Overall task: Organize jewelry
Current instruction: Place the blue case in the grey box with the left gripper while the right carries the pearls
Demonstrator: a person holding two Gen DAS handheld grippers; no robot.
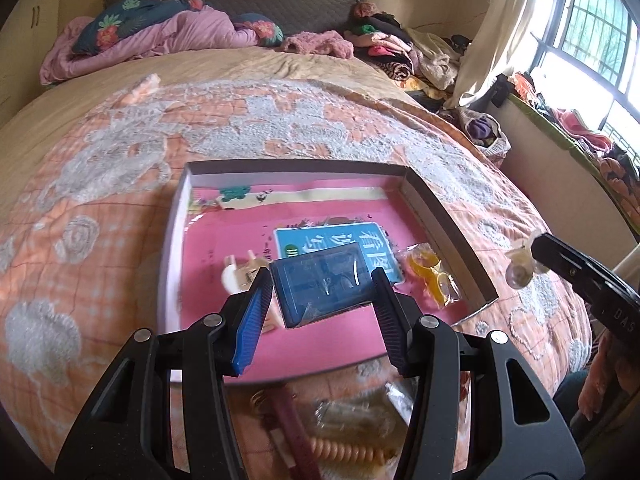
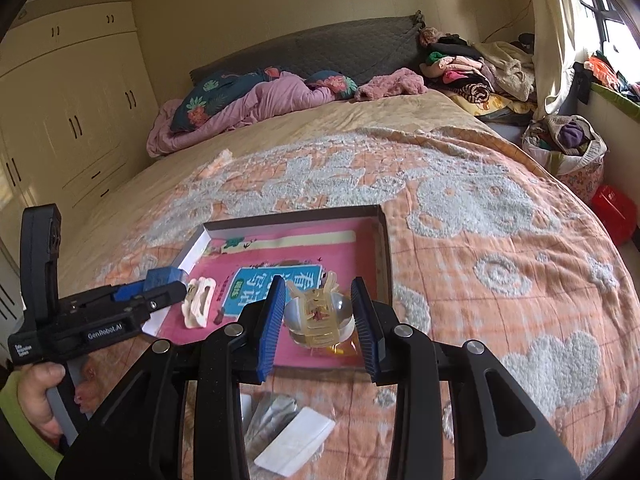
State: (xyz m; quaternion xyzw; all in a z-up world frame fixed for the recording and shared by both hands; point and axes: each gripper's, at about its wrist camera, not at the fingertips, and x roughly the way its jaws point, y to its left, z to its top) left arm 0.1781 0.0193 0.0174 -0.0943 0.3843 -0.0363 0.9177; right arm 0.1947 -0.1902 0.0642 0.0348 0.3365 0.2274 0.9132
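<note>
1. Bedspread (image 2: 500, 264), orange with grey-white looped patterns, carries a shallow open box (image 2: 386, 248) lined with a pink printed sheet; the box sits near the near edge of the bed.
2. At the left of the box, the left gripper (image 1: 320, 286) is clamped on a small blue case (image 1: 322, 286), its blue pads pressing the case's two short sides. The case hangs over the box's near left part, long axis running left to right across the jaws.
3. Just left of the case, a cream hair claw (image 1: 242, 276) lies on the pink lining; in the right wrist view it rests close beside the left gripper's tip.
4. Further right, an orange item in a clear bag (image 1: 430, 276) lies inside the box by its right wall.
5. The right gripper (image 2: 318, 320) is closed on a translucent yellow hair claw (image 2: 318, 316), the pads on its rounded clear sides, teeth pointing to the far side. It hangs above the near right part of the box, over that bag.
6. Both held things are already above the box, so I judge each hand needs only to lower and release. The left hand is nearer the free left lining, the right hand nearer the right wall.
7. Loose packets (image 2: 294, 436) wait on the bedspread near the box's near edge.
</note>
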